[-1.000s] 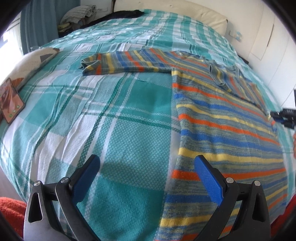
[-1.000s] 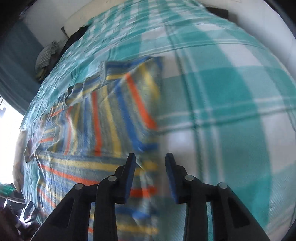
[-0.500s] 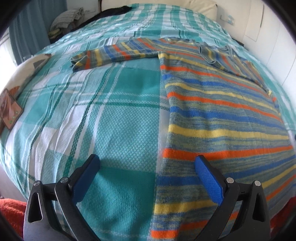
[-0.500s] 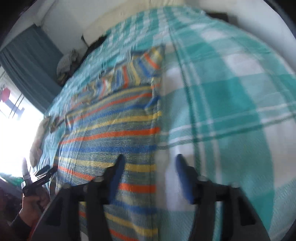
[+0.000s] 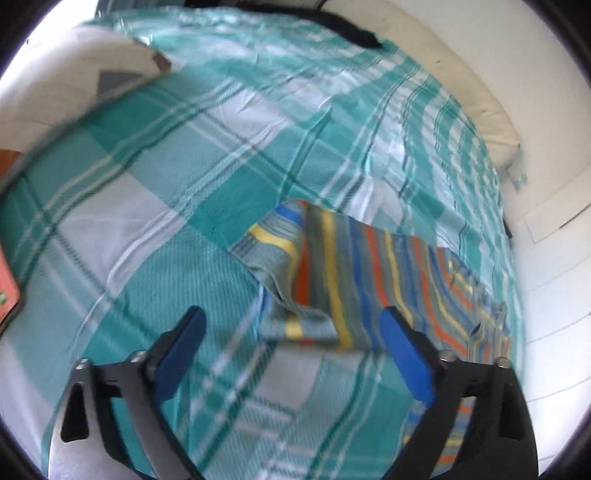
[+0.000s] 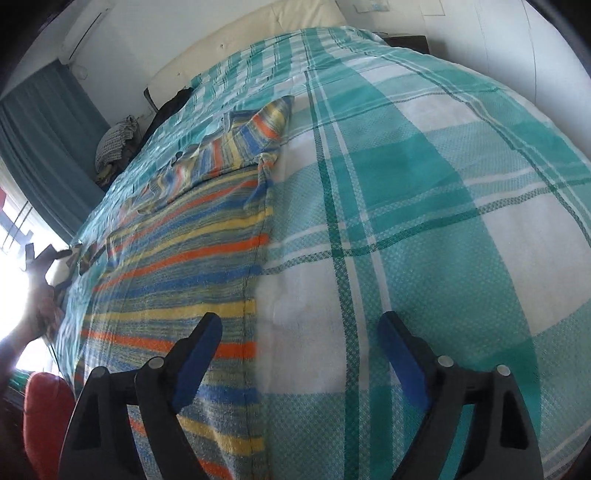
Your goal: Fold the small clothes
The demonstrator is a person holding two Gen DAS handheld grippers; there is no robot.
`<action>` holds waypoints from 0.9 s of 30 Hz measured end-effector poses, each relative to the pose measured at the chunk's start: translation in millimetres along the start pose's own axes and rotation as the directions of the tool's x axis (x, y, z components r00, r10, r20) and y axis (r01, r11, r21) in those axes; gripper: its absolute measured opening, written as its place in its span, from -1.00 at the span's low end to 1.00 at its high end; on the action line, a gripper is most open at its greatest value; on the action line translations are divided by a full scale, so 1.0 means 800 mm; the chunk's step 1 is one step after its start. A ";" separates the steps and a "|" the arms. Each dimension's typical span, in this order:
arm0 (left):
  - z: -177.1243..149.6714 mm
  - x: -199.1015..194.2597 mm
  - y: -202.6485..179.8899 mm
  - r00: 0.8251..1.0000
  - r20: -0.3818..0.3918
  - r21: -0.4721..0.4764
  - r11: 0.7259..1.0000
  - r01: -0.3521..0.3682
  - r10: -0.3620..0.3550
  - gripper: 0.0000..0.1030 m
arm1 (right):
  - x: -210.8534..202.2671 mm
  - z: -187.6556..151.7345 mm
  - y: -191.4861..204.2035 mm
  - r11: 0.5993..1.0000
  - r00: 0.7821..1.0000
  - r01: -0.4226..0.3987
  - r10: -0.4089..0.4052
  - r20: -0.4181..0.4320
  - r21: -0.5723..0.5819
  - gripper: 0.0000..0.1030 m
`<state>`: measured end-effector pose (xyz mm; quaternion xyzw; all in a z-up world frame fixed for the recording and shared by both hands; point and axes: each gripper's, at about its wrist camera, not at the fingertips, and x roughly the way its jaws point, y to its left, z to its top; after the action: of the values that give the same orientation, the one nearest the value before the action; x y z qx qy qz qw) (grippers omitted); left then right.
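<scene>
A striped knit sweater (image 6: pixel 177 266) in blue, orange, yellow and grey lies flat on the teal plaid bedspread (image 6: pixel 424 192). In the left wrist view its left sleeve (image 5: pixel 332 280) stretches out with the cuff folded, just ahead of my open, empty left gripper (image 5: pixel 293 343). My right gripper (image 6: pixel 301 350) is open and empty, low over the sweater's right side edge near the hem. The right sleeve (image 6: pixel 258 125) lies folded in over the chest at the far end.
A patterned pillow (image 5: pixel 74 81) lies at the bed's left edge, with an orange book or phone (image 5: pixel 7 291) below it. A cream headboard (image 5: pixel 461 85) and dark clothes (image 5: pixel 343 29) lie at the far end. Something red (image 6: pixel 44 402) sits by the bed's near corner.
My left gripper has swung from the sweater's hem to the left sleeve cuff. My right gripper has opened wide and moved back from the right sleeve to the side edge near the hem.
</scene>
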<state>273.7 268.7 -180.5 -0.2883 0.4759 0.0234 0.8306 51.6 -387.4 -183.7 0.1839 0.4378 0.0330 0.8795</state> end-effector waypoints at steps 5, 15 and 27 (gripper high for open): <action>0.033 0.034 0.021 0.999 -0.004 -0.034 0.998 0.046 -0.046 -0.87 | 0.016 -0.007 0.024 0.989 0.996 0.083 -0.085 -0.013 -0.126 0.93; 0.041 -0.005 0.067 0.996 0.080 -0.030 0.999 0.038 -0.036 0.41 | 0.028 -0.011 0.034 0.971 0.988 0.151 -0.155 -0.008 -0.184 1.00; 0.049 -0.005 -0.070 0.997 0.071 0.215 0.976 -0.032 0.017 -0.96 | 0.024 -0.013 0.035 0.972 0.988 0.150 -0.153 0.000 -0.182 1.00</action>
<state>319.7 243.1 -137.0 -0.1895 0.4503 -0.0083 0.8725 57.8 -354.5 -194.1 0.0687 0.4518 0.0068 0.8894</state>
